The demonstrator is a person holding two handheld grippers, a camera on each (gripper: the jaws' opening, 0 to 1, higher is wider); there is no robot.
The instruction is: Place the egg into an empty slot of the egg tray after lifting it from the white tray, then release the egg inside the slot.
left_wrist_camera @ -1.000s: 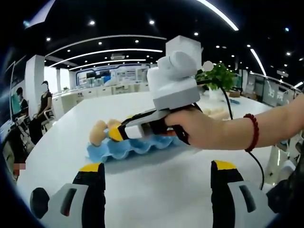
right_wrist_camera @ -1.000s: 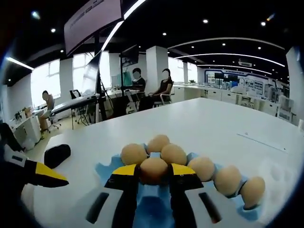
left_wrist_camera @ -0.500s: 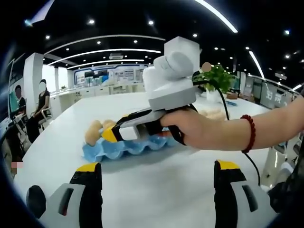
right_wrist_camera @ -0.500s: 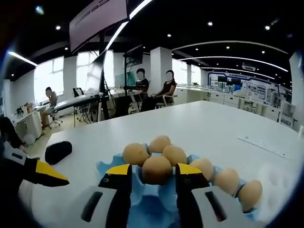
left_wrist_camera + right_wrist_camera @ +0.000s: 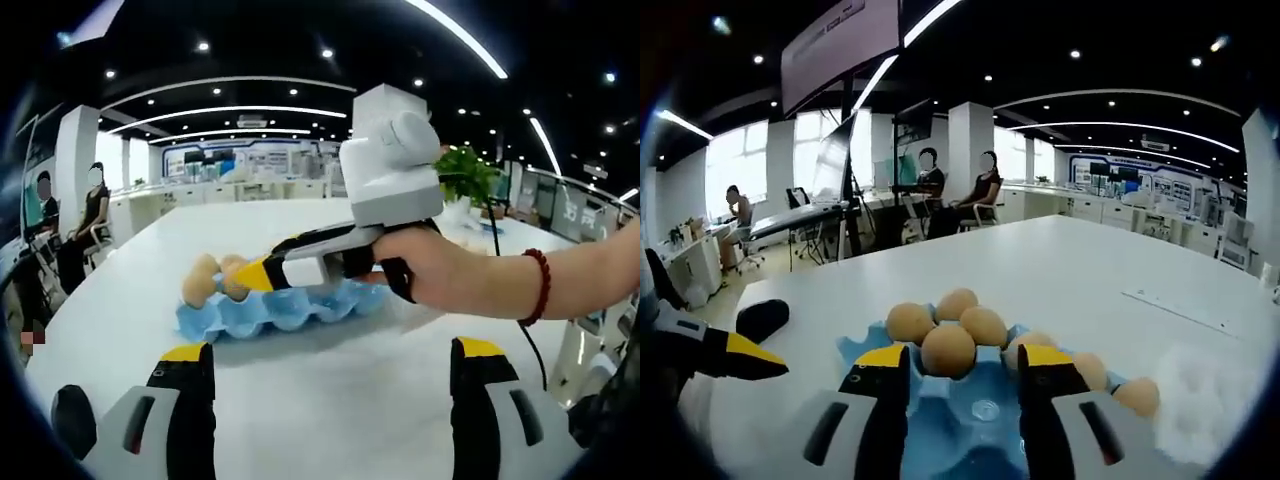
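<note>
**Egg seated in the blue tray, jaws spread around it**

In the right gripper view the right hand-held gripper (image 5: 965, 368) stands with its yellow-tipped jaws spread, and the egg (image 5: 947, 351) sits between them in a slot of the blue egg tray (image 5: 985, 415), apparently free of both. Other eggs fill neighbouring slots. The left hand-held gripper (image 5: 325, 365) hangs spread and empty over the white counter (image 5: 330, 390), well short of the tray.

To finish cleanly, I would draw the right jaws straight up and back, kept wide, so neither tip nudges the seated egg or its neighbours.
</note>
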